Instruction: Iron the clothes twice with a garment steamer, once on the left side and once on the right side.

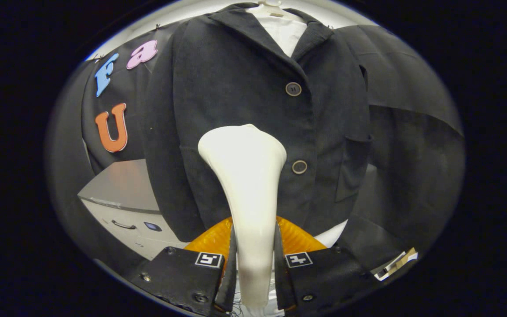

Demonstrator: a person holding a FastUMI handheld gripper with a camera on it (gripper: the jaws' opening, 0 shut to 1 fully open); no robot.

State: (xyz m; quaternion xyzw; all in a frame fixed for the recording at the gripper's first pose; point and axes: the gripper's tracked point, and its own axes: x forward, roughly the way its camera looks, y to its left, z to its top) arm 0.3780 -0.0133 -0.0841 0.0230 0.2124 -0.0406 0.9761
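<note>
— What are the jaws doing?

— The gripper (253, 259) is clamping the steamer (249, 176); the jaws are sitting narrow, one pressing each side of its slim handle.

— How is the steamer looking?

— It is showing as smooth, glossy white plastic, rising straight ahead from between the jaws and flaring into a broad, rounded head. An orange ribbed part (297, 237) is peeking out on both sides of the handle, just beyond the jaws.

— And the clothes?

— A dark jacket (236, 79) is hanging right beyond the steamer's head, on a white hanger (271, 5) over a white shirt (285, 33). The cloth is looking finely ribbed and matte. Two round dark buttons are sitting to the right of the head, the upper button (293, 89) above it, the lower button (299, 167) level with its neck. A flat pocket (352, 167) is lying farther right.

— Is the head touching the cloth?

— I cannot tell.

— Anything else?

— A pale cabinet (126, 207) with a dark handle is standing ahead to the left of the jaws, beside the jacket.
</note>
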